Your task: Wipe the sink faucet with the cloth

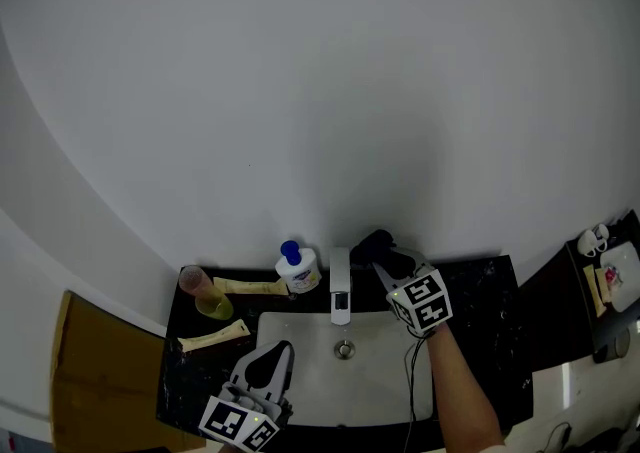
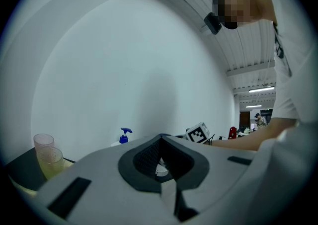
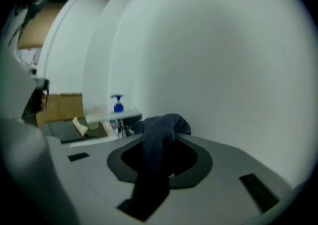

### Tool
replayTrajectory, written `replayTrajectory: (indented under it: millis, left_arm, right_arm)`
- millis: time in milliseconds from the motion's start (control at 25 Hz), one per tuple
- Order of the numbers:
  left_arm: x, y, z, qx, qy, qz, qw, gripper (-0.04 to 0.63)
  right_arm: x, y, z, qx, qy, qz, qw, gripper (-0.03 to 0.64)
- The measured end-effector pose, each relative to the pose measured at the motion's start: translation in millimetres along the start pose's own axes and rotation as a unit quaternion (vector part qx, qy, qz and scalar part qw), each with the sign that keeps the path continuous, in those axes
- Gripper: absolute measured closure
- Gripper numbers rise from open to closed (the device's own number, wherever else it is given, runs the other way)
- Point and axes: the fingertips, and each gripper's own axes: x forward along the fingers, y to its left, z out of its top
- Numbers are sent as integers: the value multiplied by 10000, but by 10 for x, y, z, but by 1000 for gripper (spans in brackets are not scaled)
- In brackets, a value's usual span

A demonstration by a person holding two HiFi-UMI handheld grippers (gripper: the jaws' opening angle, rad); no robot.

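While the right tongs [image 3: 158,164] are clamping on the dark cloth [image 3: 160,132], which is bunching above them and trailing down through their gap, the left tongs [image 2: 161,164] are sitting pressed together on nothing, low over the front left of the white sink [image 1: 300,381]. In the head view the cloth is hanging just right of the faucet [image 1: 340,299], near its back end. Whether it is touching the faucet I cannot tell.

The cloth is looking soft, light and floppy, so it is likely going to fold and drag rather than push. The best hold is probably on a thick bunch, leaving a loose tail free to wrap the spout. The faucet is looking rigid, smooth and probably slick, so pressing the wad along its top and sides is likely working better than dabbing.

Farther out on the black bench [image 1: 480,311], a pump bottle [image 1: 298,266], a cup [image 1: 210,301] of yellowish liquid and pale packets [image 1: 212,339] are sitting left of the faucet. They are close enough that a wide sweep is risking a knock.
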Motion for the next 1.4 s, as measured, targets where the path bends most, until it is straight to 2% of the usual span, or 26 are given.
replayTrajectory:
  millis: [80, 160, 240, 320, 440, 600, 760, 800, 880, 960, 1040, 1160, 1240, 1400]
  left_arm:
    - [-33, 4, -51, -9, 59, -23, 10000, 597]
    - [-57, 16, -77, -13, 89, 2, 10000, 597]
    - [-75, 26, -78, -9, 92, 22, 10000, 597]
    - [-89, 30, -67, 0, 73, 32, 10000, 597]
    - [-108, 40, -70, -12, 67, 61, 10000, 597]
    - [-121, 64, -71, -15, 56, 69, 10000, 597]
    - [-88, 75, -89, -55, 69, 88, 9999, 597]
    - [-75, 63, -81, -68, 58, 46, 9999, 597]
    - [-46, 52, -22, -70, -12, 39, 10000, 597]
    - [-46, 62, 13, -45, -55, 73, 9999, 597]
    - [-62, 65, -1, -18, -36, 65, 10000, 597]
    - [-100, 48, -63, -36, 43, -22, 10000, 597]
    - [-123, 53, -84, -36, 78, -22, 10000, 597]
    - [-149, 72, -88, -24, 106, -1, 9999, 597]
  right_arm:
    - [153, 51, -432, -278, 768, -42, 9967, 514]
    - [268, 180, -734, -532, 1304, 98, 9900, 514]
    - [353, 303, -910, -760, 1656, 238, 9830, 514]
    - [424, 415, -983, -902, 1772, 403, 9792, 514]
    - [454, 546, -855, -768, 1377, 695, 9850, 514]
    - [235, 451, -214, -185, 187, 796, 9965, 514]
    - [-158, 385, 666, 190, -1130, 959, 9888, 514]
    - [-234, 342, 796, 256, -1333, 899, 9867, 514]
    - [-293, 230, 823, 212, -1361, 614, 9886, 514]
    - [-225, 133, 571, 68, -959, 313, 9949, 514]
    - [-112, 61, 180, -156, -333, 22, 9993, 514]
    - [59, 79, -364, -524, 570, -175, 9968, 514]
    - [174, 194, -663, -894, 1124, -95, 9896, 514]
    - [376, 420, -1052, -1785, 1934, 81, 9647, 514]
